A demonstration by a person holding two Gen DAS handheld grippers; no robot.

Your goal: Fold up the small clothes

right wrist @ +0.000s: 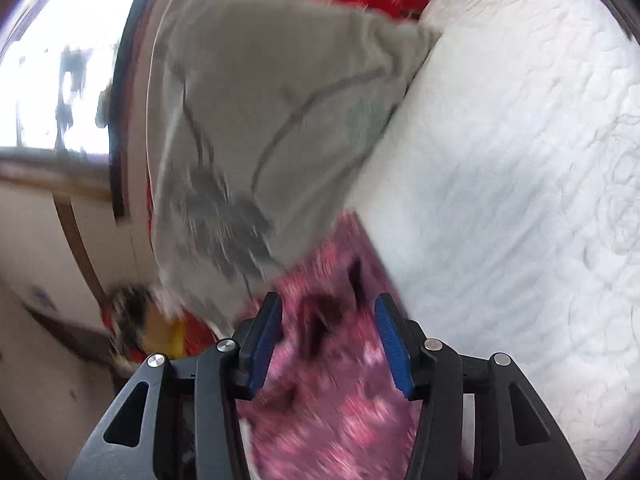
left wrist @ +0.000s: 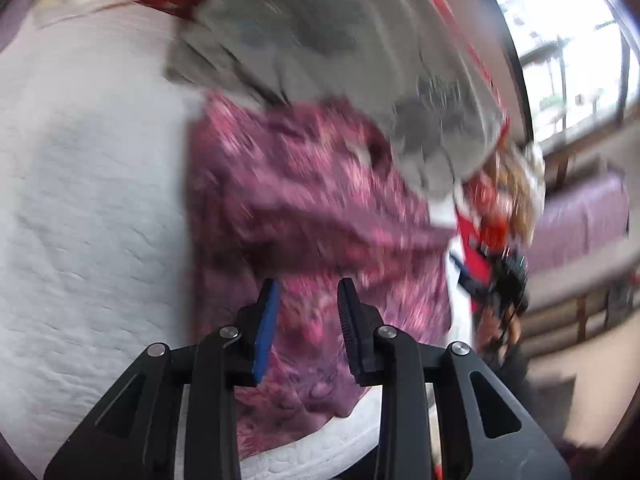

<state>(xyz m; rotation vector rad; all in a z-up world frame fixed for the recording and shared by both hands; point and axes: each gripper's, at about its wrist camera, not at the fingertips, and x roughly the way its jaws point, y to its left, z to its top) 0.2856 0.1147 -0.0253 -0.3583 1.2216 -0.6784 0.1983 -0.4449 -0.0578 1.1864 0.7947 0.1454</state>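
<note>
Blurred pink patterned garment (left wrist: 312,208) at frame centre on white quilted mattress (left wrist: 88,208), grey garment (left wrist: 320,40) overlapping above it, left gripper (left wrist: 306,312) and right gripper (right wrist: 328,332) both parted, gripping nothing, bright window (left wrist: 568,40) upper right.

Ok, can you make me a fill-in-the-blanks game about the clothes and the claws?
1. The flowery cloth under both claws is ____.
2. The garment lying partly over it is ____.
3. The left claw and right claw are both ____, holding nothing.
4. The clothes lie on a quilted ____ mattress.

Missing words: pink; grey; open; white
</note>
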